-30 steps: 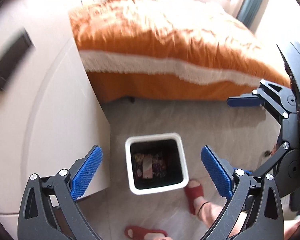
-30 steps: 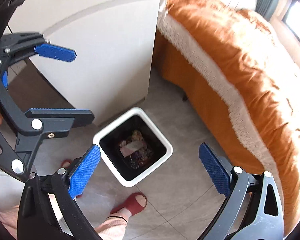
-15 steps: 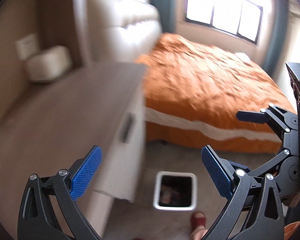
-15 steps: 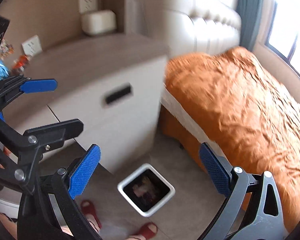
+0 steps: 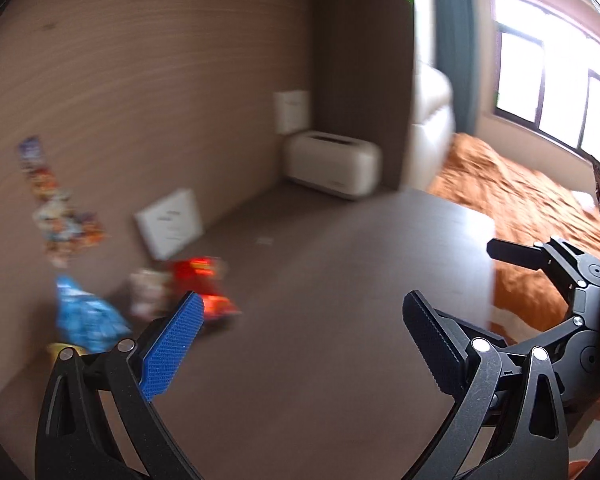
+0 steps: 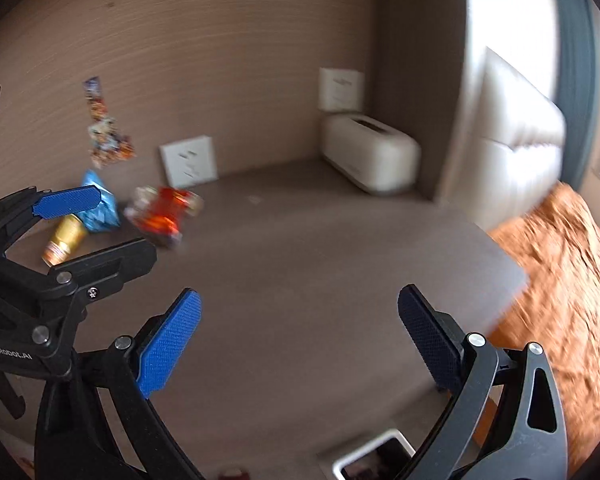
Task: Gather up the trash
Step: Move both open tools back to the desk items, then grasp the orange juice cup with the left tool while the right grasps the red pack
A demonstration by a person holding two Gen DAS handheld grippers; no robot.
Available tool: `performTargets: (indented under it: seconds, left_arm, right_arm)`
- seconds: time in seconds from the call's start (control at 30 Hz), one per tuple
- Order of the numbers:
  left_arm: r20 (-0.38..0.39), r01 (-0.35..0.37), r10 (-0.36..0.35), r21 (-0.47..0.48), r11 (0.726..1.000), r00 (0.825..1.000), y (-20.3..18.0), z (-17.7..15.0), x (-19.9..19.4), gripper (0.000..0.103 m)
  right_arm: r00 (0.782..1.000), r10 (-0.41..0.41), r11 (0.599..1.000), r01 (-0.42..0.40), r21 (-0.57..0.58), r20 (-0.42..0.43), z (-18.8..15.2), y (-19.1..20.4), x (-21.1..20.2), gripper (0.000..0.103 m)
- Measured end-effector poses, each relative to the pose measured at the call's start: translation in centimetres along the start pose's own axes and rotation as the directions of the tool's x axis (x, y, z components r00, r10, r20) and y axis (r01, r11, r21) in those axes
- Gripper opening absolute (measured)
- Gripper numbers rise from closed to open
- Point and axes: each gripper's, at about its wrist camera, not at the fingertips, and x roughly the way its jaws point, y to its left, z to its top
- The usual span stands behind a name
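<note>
Trash lies at the back left of a brown tabletop point(image 5: 320, 320): a red wrapper point(image 5: 204, 284) point(image 6: 164, 216), a blue wrapper point(image 5: 84, 316) point(image 6: 98, 204), a pale wrapper point(image 5: 148, 288) and a gold can point(image 6: 64, 238). My left gripper point(image 5: 300, 344) is open and empty above the table, right of the trash; it also shows in the right wrist view point(image 6: 96, 224). My right gripper point(image 6: 300, 336) is open and empty over the table's middle. The white bin point(image 6: 374, 460) stands on the floor below the table edge.
A cream tissue box point(image 5: 332, 168) point(image 6: 370, 160) stands at the back of the table against the wall. A white card point(image 5: 170, 224) leans on the wall. Stickers point(image 6: 106, 136) hang on the wall. An orange bed point(image 6: 568, 300) lies to the right.
Both grippers have swung up from the bin on the floor to the tabletop. The trash on the table has come into view. Both stay open and empty.
</note>
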Motion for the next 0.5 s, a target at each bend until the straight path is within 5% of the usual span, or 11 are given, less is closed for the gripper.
performTargets:
  seconds: [0.3, 0.5]
  left_arm:
    - [-0.054, -0.186, 0.180, -0.146, 0.972, 0.982, 11.8, -2.3, -0.2, 0.098]
    - [-0.135, -0.275, 0.255, -0.168, 0.947, 0.958, 16.5, -4.7, 1.5, 0.098]
  right_arm:
    - [0.992, 0.119, 0.987, -0.122, -0.104, -0.032, 3.6, 9.4, 5.6, 0.098]
    - [0.990, 0.099, 0.980, -0.115, -0.162, -0.100, 4.5, 13.0, 10.4, 0.098]
